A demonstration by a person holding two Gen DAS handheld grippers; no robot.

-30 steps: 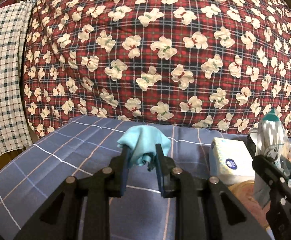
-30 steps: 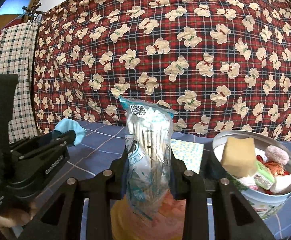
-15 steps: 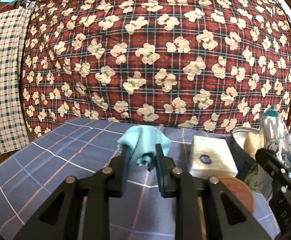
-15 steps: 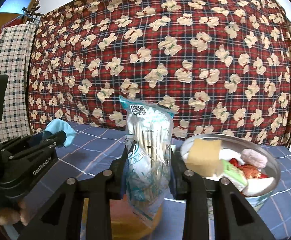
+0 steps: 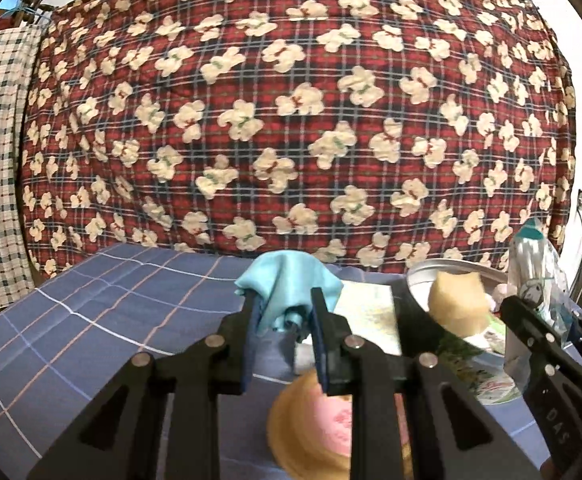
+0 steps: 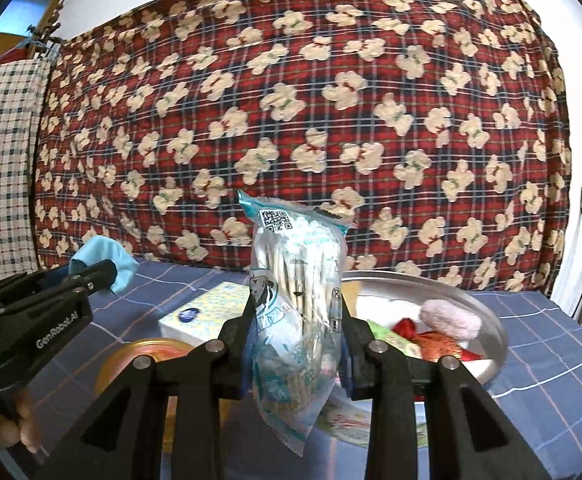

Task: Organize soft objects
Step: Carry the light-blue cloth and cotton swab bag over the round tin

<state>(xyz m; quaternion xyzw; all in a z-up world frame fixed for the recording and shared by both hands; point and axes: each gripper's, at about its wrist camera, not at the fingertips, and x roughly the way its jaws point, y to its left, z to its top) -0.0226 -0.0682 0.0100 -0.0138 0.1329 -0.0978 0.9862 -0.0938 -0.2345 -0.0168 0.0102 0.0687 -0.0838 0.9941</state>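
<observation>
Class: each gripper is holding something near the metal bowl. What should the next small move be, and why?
Probably carry the left gripper with its blue cloth rightward over the bowl. The cloth is clamped and lifted, the bowl already holds soft items, and the right gripper holds the swab bag beside it.

I see a soft matt turquoise cloth, a glossy crinkled plastic bag, a dull metal bowl, a fuzzy pink puff, matt black plastic fingers
</observation>
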